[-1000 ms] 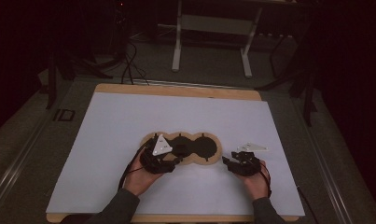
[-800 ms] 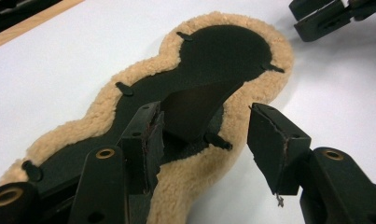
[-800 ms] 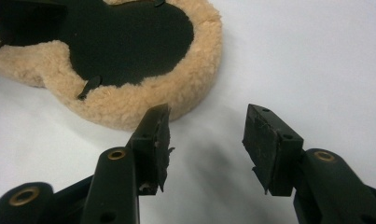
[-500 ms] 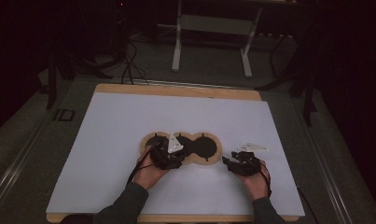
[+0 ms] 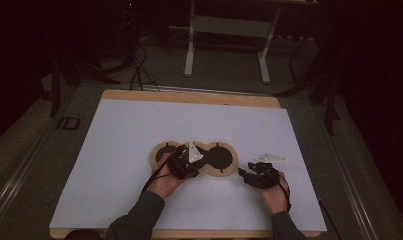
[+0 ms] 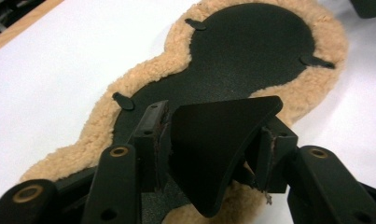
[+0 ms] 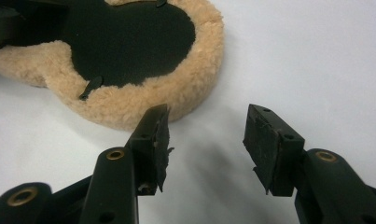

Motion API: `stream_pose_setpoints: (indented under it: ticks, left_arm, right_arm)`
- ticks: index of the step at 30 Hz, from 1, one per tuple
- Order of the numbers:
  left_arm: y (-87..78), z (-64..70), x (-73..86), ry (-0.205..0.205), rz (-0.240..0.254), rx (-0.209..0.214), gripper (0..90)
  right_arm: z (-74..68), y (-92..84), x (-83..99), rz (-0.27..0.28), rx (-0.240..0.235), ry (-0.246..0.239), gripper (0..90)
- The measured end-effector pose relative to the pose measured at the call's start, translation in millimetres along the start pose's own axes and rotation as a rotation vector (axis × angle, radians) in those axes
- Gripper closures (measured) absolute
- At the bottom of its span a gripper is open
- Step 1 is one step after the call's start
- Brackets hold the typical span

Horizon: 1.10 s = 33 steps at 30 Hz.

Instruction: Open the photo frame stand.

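Observation:
A three-lobed pad (image 5: 219,157) with a tan fleece rim and a black face lies on the white sheet (image 5: 139,125). My left gripper (image 5: 191,162) is over its middle lobe. In the left gripper view the pad (image 6: 251,46) stretches away. The left gripper (image 6: 213,121) has just been closing its jaws, and both pads now touch a flat black piece (image 6: 213,154) standing on edge between them. My right gripper (image 5: 245,174) rests just right of the pad. In its own view the right gripper (image 7: 208,116) is open over bare sheet, with the pad (image 7: 129,42) ahead to the left.
The table's wooden edge (image 5: 189,96) frames the sheet. A metal stand (image 5: 229,25) and floor cables (image 5: 139,70) lie beyond the far side. Bare sheet (image 7: 316,56) spreads to the right of the right gripper.
My left gripper has moved right, from the pad's left lobe to its middle lobe. The right hand has stayed where it was.

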State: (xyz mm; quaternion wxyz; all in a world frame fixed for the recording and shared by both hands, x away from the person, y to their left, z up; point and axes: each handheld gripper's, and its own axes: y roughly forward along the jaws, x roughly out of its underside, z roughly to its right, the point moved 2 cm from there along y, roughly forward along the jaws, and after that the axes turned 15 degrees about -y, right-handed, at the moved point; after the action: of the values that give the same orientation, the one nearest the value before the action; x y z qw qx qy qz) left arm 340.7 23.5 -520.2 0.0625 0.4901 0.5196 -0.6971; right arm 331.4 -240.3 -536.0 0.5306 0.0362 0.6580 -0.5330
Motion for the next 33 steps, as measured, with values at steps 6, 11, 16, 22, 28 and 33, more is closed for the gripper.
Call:
stream_pose_setpoints:
  ticks: [6,11,16,22,28,33]
  left_arm:
    - [1.0,1.8,-0.7,0.019,0.003,-0.032,59.5]
    - [-0.7,2.7,-2.3,0.040,0.021,-0.054,64.9]
    - [-2.2,0.6,-4.5,0.041,0.023,-0.052,68.1]
    - [-3.7,-2.0,-3.5,0.034,0.033,-0.036,68.8]
    - [-5.9,-5.1,-1.9,0.020,0.049,-0.016,69.0]
    - [-7.5,-6.6,-0.5,0.017,0.063,-0.007,69.2]
  right_arm:
    - [0.0,0.0,0.0,0.001,-0.001,0.002,49.2]
    - [0.1,0.3,0.0,0.001,-0.001,0.001,49.0]
    - [-0.9,0.1,-0.7,0.001,-0.007,-0.002,48.9]
    - [-1.4,-1.1,-2.2,0.007,-0.016,-0.004,48.3]
    - [-3.3,-3.1,-5.1,0.023,-0.030,-0.005,47.1]
    - [-4.4,-4.2,-7.4,0.026,-0.047,-0.006,45.0]
